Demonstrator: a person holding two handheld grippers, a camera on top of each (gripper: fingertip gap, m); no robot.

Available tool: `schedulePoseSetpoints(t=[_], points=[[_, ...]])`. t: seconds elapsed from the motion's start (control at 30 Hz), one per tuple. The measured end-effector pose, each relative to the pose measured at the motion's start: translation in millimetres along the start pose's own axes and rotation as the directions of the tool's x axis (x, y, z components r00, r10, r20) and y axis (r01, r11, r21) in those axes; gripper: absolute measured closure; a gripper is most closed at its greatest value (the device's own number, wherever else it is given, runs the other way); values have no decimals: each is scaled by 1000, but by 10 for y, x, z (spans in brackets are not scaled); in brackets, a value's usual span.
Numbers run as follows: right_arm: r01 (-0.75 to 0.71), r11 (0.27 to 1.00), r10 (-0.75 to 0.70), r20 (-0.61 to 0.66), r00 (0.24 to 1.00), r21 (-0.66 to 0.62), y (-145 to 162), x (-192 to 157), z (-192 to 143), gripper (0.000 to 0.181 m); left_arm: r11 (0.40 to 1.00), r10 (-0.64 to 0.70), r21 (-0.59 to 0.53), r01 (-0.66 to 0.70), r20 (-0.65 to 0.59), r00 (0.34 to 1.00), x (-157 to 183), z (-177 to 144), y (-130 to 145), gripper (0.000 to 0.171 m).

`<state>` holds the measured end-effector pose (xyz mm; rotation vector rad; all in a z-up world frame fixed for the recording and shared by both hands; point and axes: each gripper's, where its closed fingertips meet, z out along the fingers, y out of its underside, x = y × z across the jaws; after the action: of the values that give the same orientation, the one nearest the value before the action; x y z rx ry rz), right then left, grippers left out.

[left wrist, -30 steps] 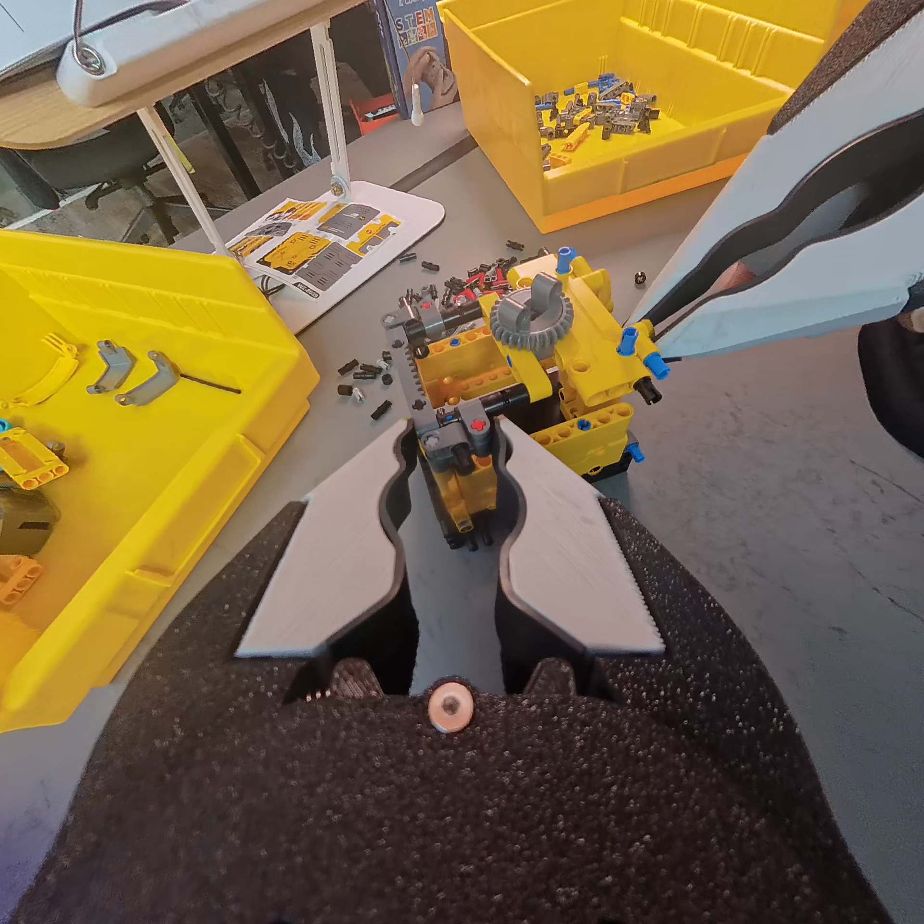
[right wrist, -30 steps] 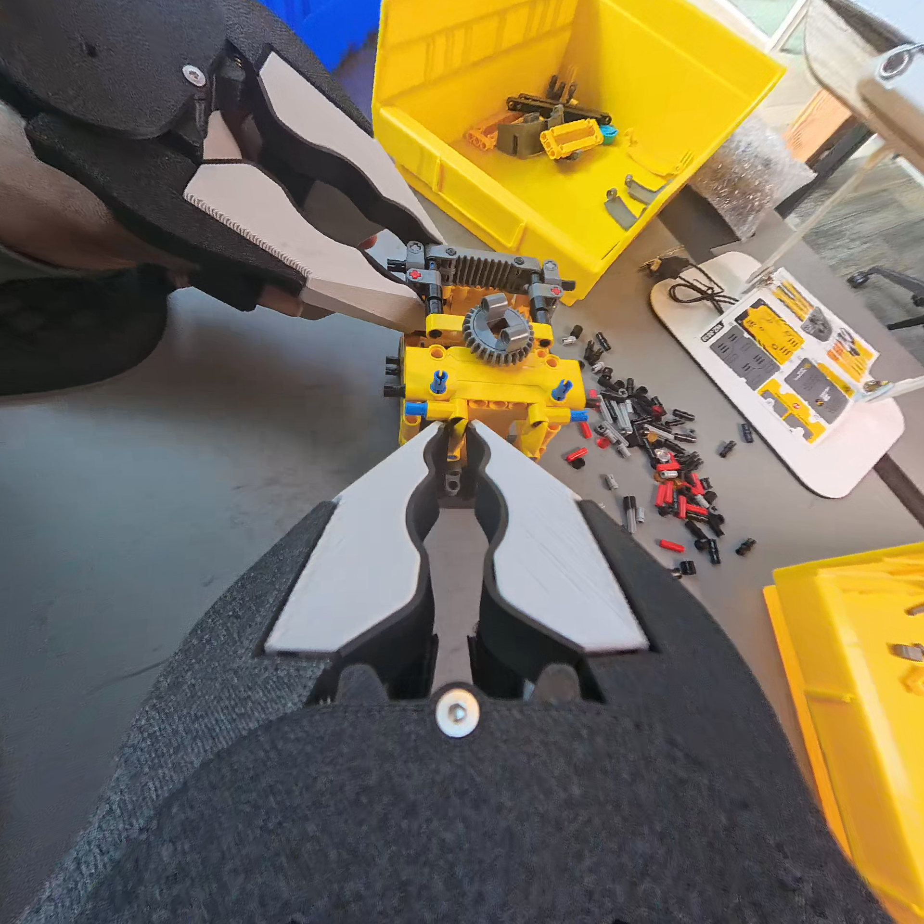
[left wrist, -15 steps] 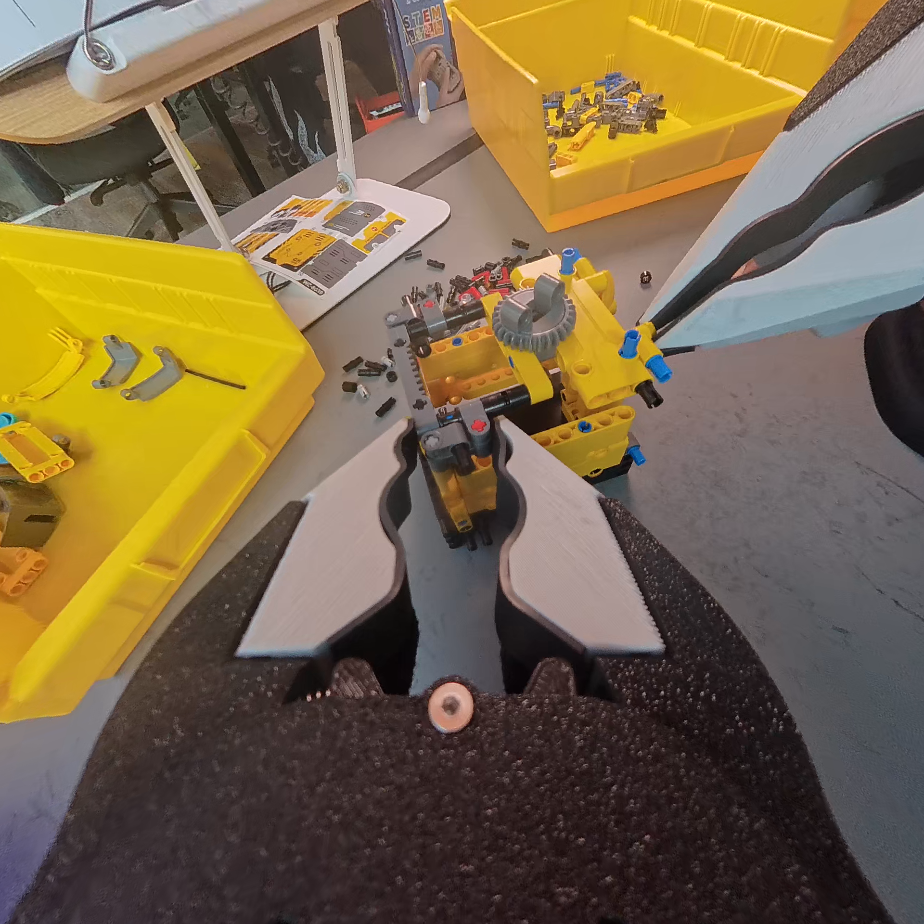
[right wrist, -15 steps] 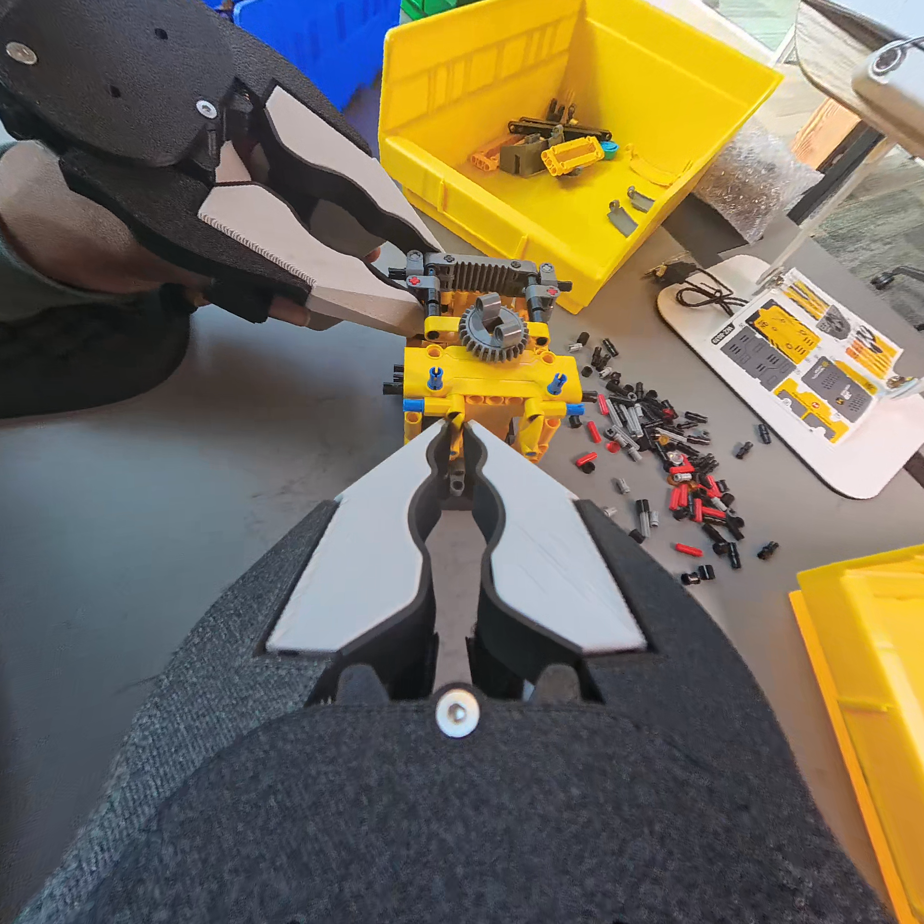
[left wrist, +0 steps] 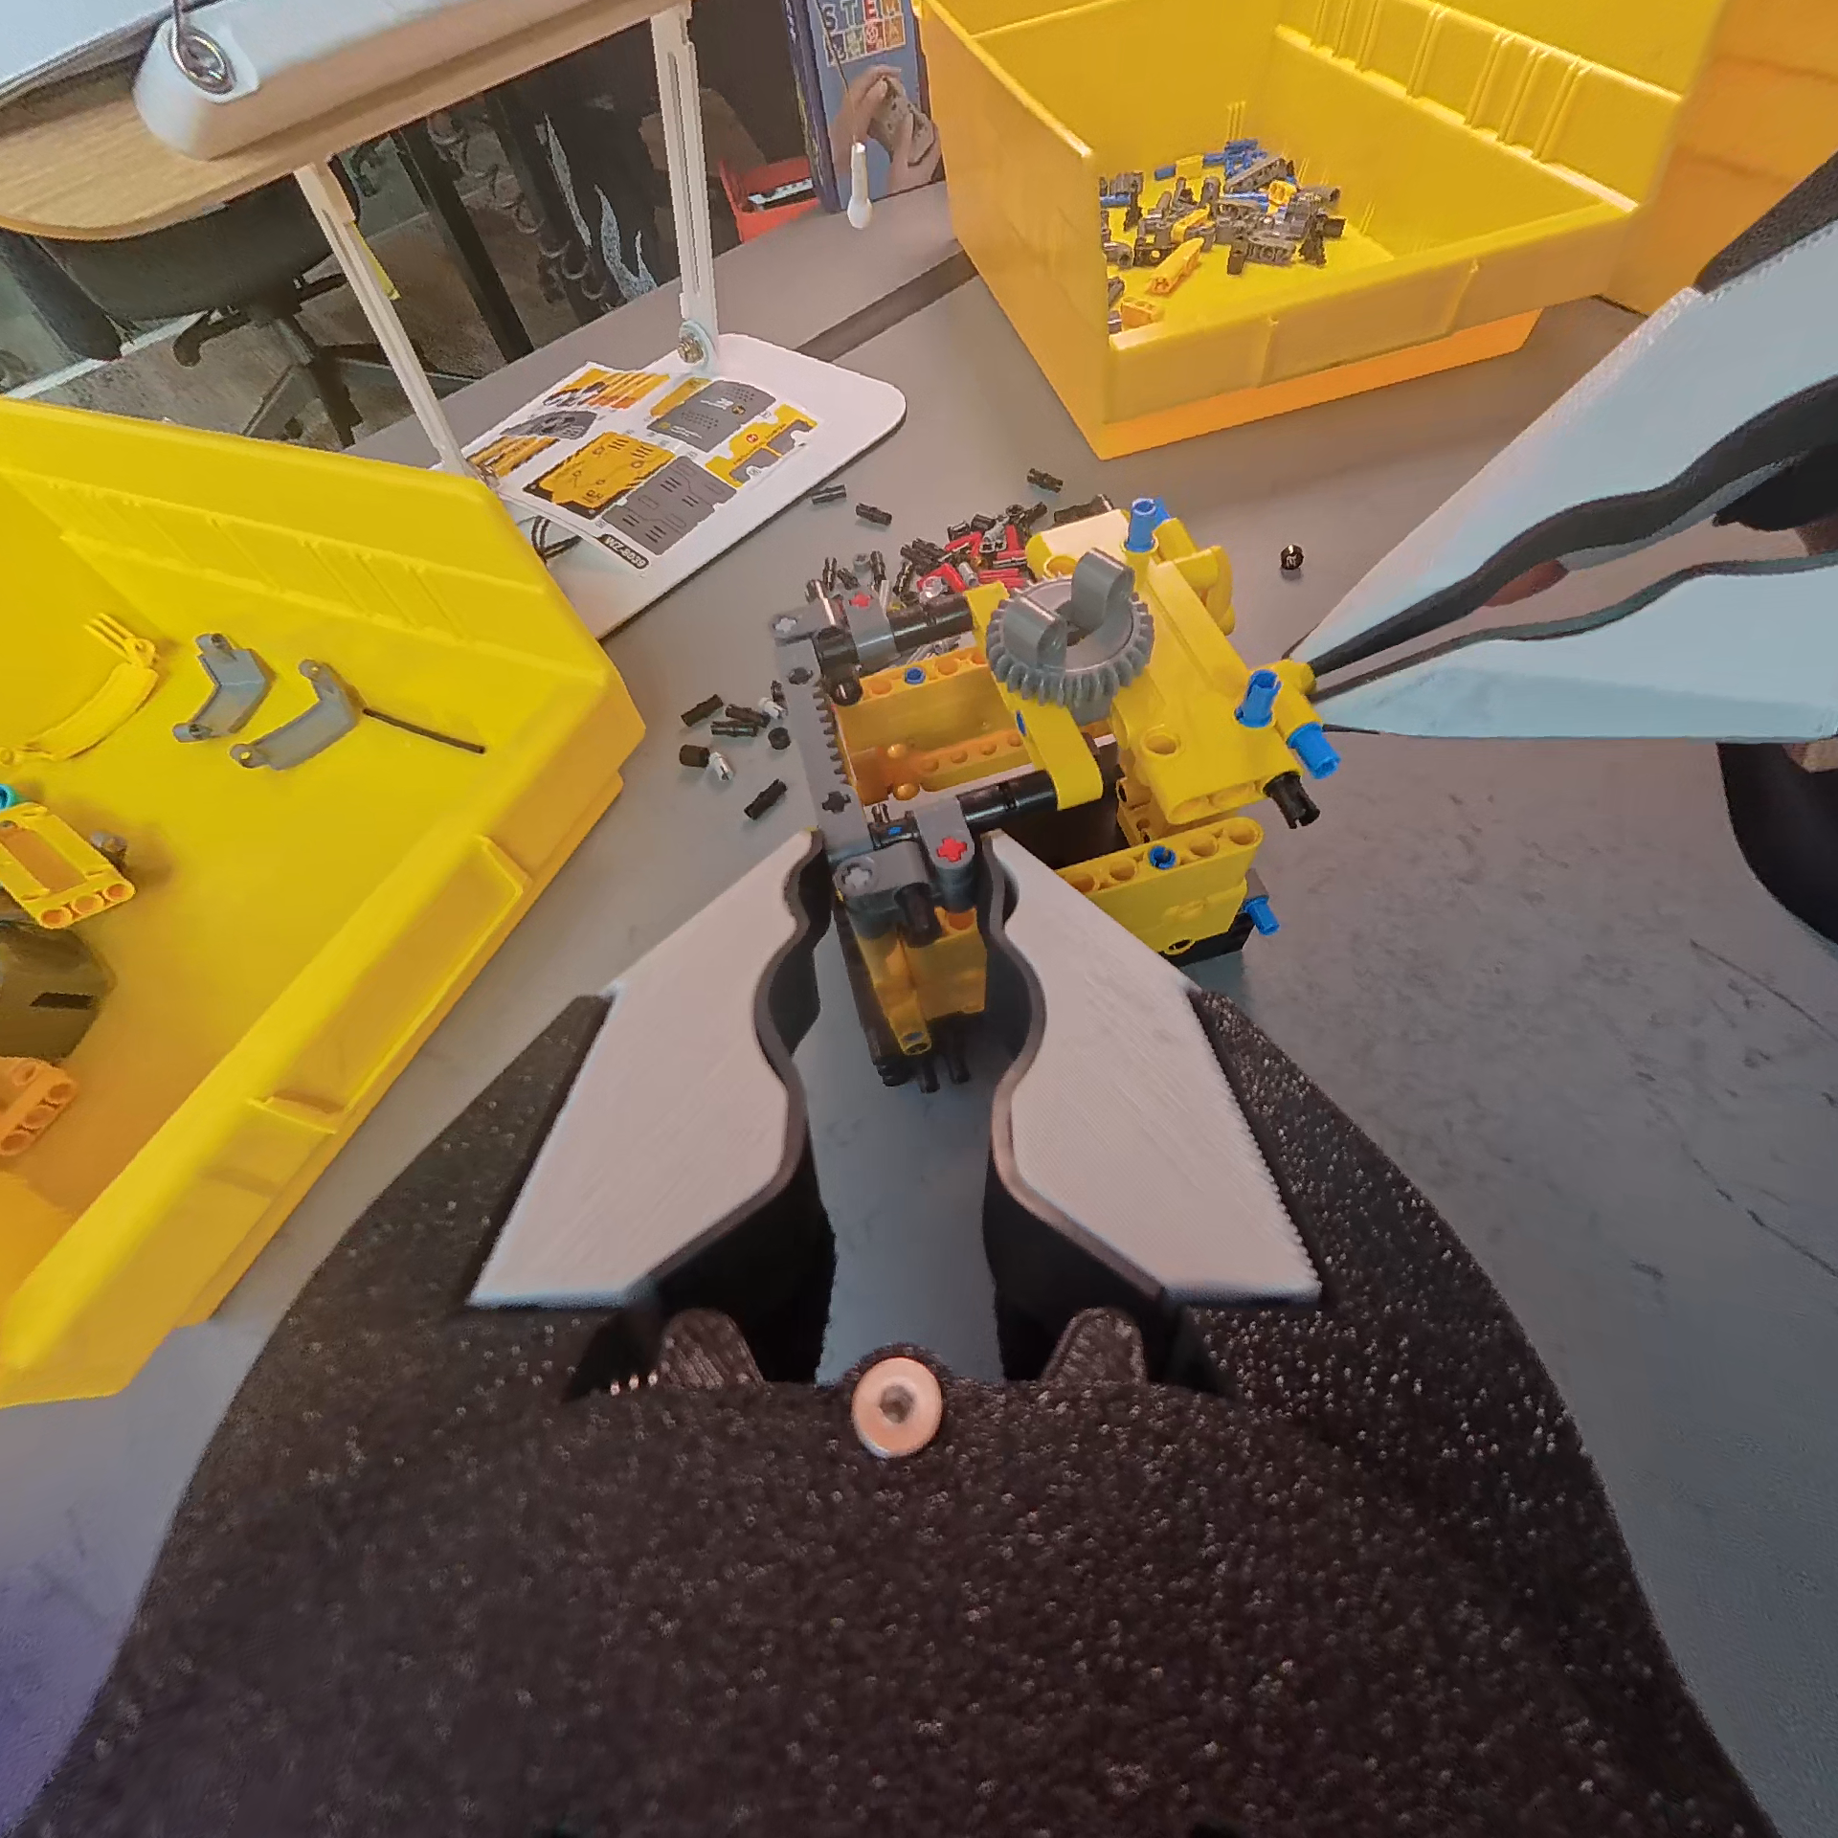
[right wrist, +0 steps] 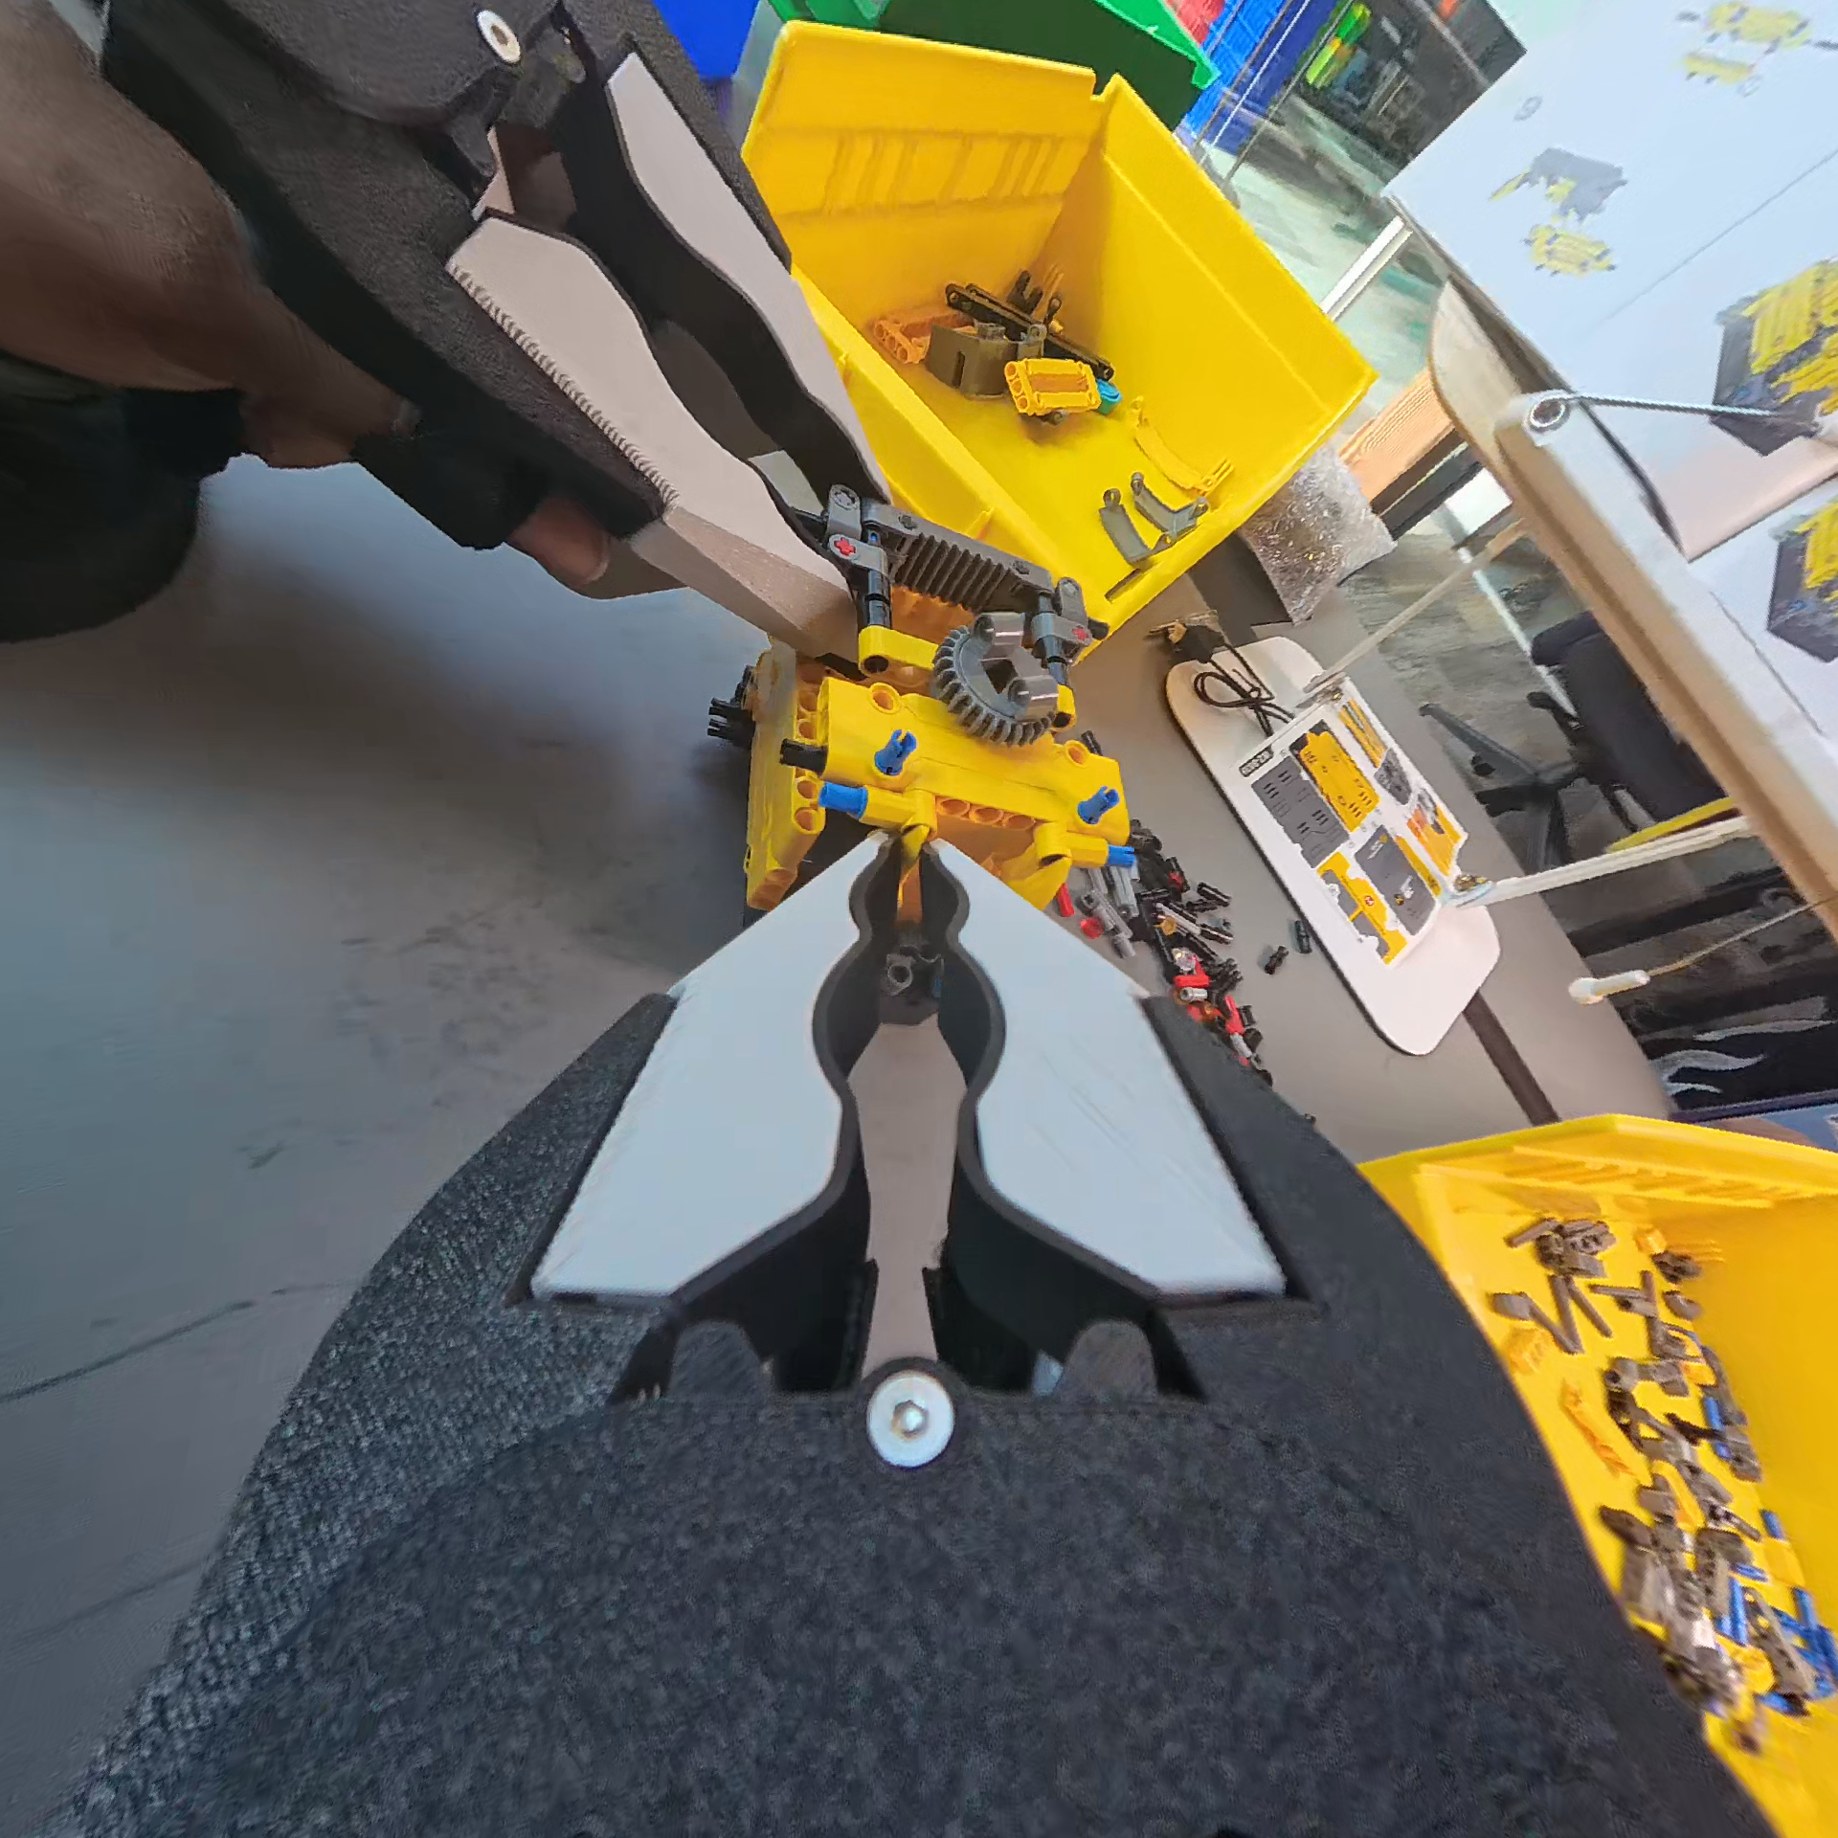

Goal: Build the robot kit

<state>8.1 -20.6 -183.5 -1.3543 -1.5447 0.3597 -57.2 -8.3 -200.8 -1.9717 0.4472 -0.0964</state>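
A yellow brick-built model (left wrist: 1174, 726) with a grey gear (left wrist: 1074, 646) on top and a grey toothed rack (left wrist: 821, 756) along one side stands on the grey table. My left gripper (left wrist: 905, 855) is shut on the model's near corner, at the rack's end. It also shows in the right wrist view (right wrist: 796, 557), coming in from the upper left. My right gripper (right wrist: 903, 845) is shut on a thin yellow piece sticking out of the model (right wrist: 955, 766). In the left wrist view the right gripper (left wrist: 1303, 686) comes in from the right.
A yellow bin (left wrist: 298, 895) with a few parts lies at the left. Another yellow bin (left wrist: 1243, 328) with several small parts stands behind. An instruction sheet (left wrist: 676, 448) rests on a white lamp base. Loose pins (left wrist: 945, 557) lie scattered behind the model. My hands' fingertips stand some 8 cm from each other.
The right wrist view has tilted and rolled, so my right gripper has turned about its hold on the yellow piece. My left gripper and the model have barely moved.
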Motion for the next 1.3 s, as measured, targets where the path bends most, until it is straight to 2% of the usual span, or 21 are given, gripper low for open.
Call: schedulePoseSetpoints(t=[0.07,0.2,0.27,0.33,0.43,0.6,0.7,0.77,0.8,0.93,1.07,1.17,1.23,1.3], points=[[49,999,-49,-34,998,5,-3,0,2,179,1000,-6,-3,6,0,1000,-3,2,-1,144],[-64,997,64,7,998,36,1,10,11,178,1000,1,6,-1,-8,1000,-10,6,-2,143],[-132,989,128,65,990,66,-18,0,7,175,999,-34,23,35,-44,998,-16,15,-9,144],[-224,970,206,170,964,96,-51,-31,-23,165,998,-46,44,50,-85,995,-31,25,-15,144],[-280,953,238,281,930,118,-64,-27,-146,165,997,-45,58,57,-193,980,-46,51,-21,144],[-197,979,168,319,933,58,133,21,-290,163,993,-12,95,64,-472,881,-21,129,-68,142],[-198,980,182,336,924,13,265,28,-259,162,992,64,127,8,-556,829,-35,211,-103,142],[-214,977,200,351,915,3,293,4,-243,162,995,29,97,36,-594,804,-96,226,-113,126],[-210,978,197,343,918,-1,311,4,-239,162,993,-8,90,80,-613,790,-141,184,-133,123],[-192,981,182,353,918,-5,385,-30,-226,162,980,-116,76,187,-544,831,-360,-78,-83,123],[-192,980,201,381,903,-62,540,-14,30,157,987,-155,-40,154,-469,869,-19,-266,118,125],[-150,984,176,395,902,-96,596,-51,238,146,989,-137,-104,102,-426,894,254,-168,236,122],[-141,986,166,406,899,-93,569,-107,286,148,991,-99,-117,59,-375,922,262,-22,270,125],[-115,987,146,334,931,-112,610,-54,298,149,991,-89,-124,43,-396,914,280,61,238,126]])
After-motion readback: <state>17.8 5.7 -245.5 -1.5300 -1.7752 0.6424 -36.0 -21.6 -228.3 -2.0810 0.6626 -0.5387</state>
